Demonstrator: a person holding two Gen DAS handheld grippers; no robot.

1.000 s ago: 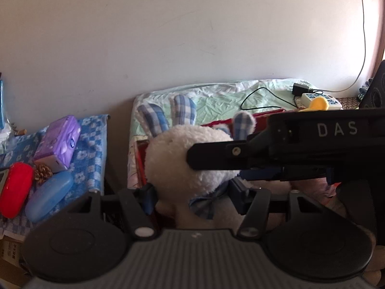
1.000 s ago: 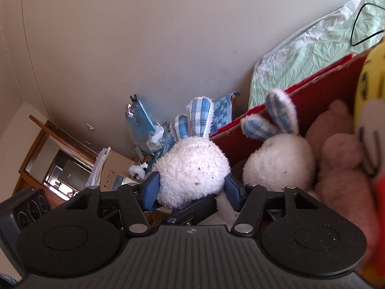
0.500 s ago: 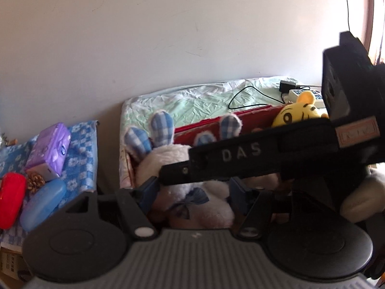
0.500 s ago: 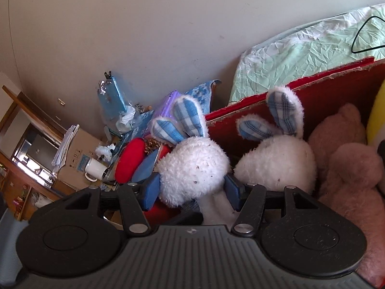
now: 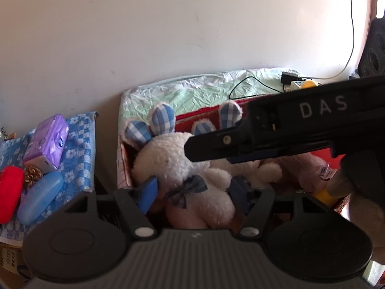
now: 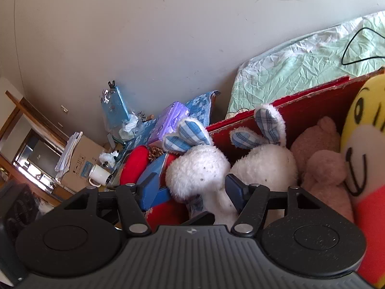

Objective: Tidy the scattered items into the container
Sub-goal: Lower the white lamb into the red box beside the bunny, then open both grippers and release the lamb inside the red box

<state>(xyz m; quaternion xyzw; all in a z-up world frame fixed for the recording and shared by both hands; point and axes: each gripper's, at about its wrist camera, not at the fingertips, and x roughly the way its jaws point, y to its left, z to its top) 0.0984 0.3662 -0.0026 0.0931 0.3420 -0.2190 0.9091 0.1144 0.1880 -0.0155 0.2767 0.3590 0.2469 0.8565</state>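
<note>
Since a moment ago the white fluffy plush rabbit with blue checked ears (image 5: 180, 166) has been sinking from above the rim into the red cardboard box (image 5: 199, 119), and the left gripper (image 5: 193, 190) has loosened around it. Its blue pads are now standing either side of the rabbit's body without visibly pressing. The right gripper (image 6: 191, 189) is framing the same rabbit's head (image 6: 197, 168) from behind, its jaws opening, the left pad clear of the fur and the right one close beside it. Its black arm marked DAS (image 5: 300, 125) is crossing the left camera's view and hiding part of the box. A second white rabbit with checked ears (image 6: 264, 166) is lying just beside the first, with two pink plush bears (image 6: 324, 163) and a yellow plush tiger (image 6: 365, 144) crowding the box further right. Outside the box, on a blue checked cloth (image 5: 77, 144), a purple tissue pack (image 5: 47, 142), a red oval case (image 5: 9, 192), a blue oval case (image 5: 39, 197) and a pine cone (image 5: 32, 177) are sitting together.
</note>
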